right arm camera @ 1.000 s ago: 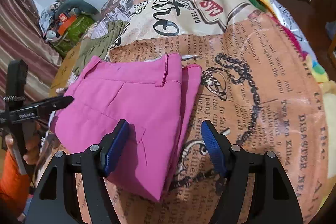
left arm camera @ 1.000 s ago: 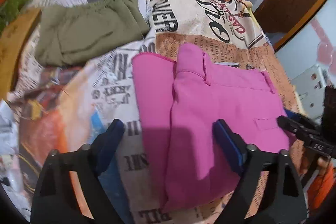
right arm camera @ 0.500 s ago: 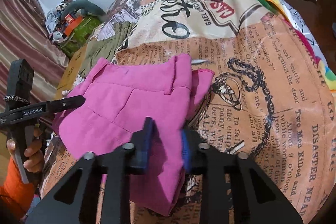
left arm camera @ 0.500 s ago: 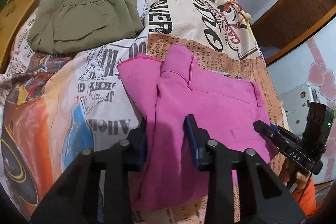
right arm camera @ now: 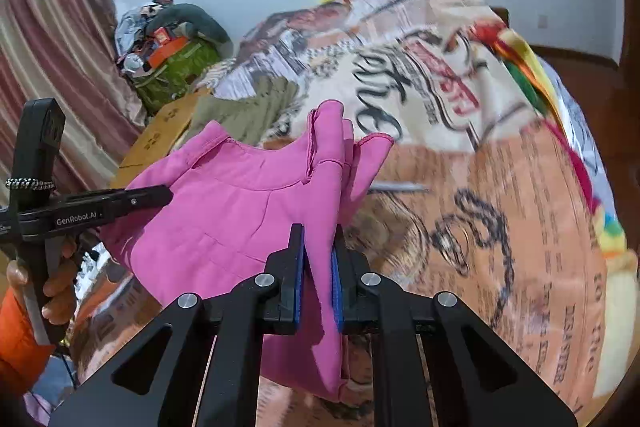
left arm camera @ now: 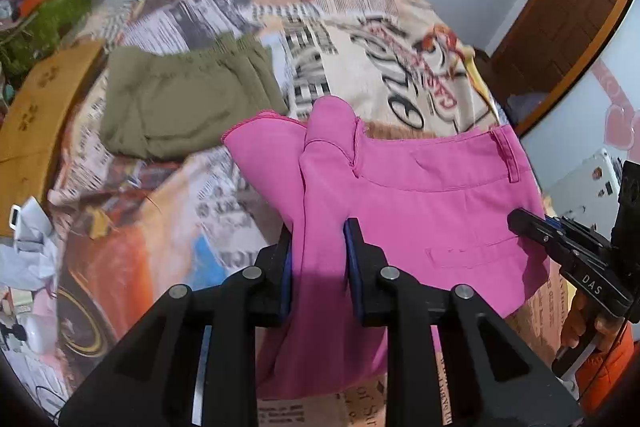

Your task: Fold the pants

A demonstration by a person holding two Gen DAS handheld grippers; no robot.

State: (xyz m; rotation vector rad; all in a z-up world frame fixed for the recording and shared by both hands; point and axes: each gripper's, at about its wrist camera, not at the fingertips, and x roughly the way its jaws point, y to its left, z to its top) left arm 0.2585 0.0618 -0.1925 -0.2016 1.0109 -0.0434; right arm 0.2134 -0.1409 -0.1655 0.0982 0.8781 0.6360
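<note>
My left tongs (left arm camera: pixel 318 259) have just been closing and now pinch a thick fold of the pink pants (left arm camera: pixel 420 211) between their blue pads, near the cloth's left edge. My right tongs (right arm camera: pixel 318 267) have also just been closing; they are almost shut, with a thin pleat of the same pants (right arm camera: pixel 224 211) caught between them near the cloth's right edge. The pants are folded into a short, wide bundle held just above the bed (right arm camera: pixel 500 227), which is covered in a newspaper-print sheet. Their long axis runs sideways from one pair of tongs to the other. The waistband with its belt loops lies along the far edge, pointing away from me toward the wall, and the near edge droops down below both tongs. Between my grips the far edge sags, and a peak of cloth stands up beyond each pair of tongs. In the left view a welt pocket shows on the upper face of the bundle. Farther back on the bed, to the left and apart from the pink bundle, lies a folded pair of olive pants (left arm camera: pixel 180 103). A cardboard box (left arm camera: pixel 36 115) sits off the bed's left side.
</note>
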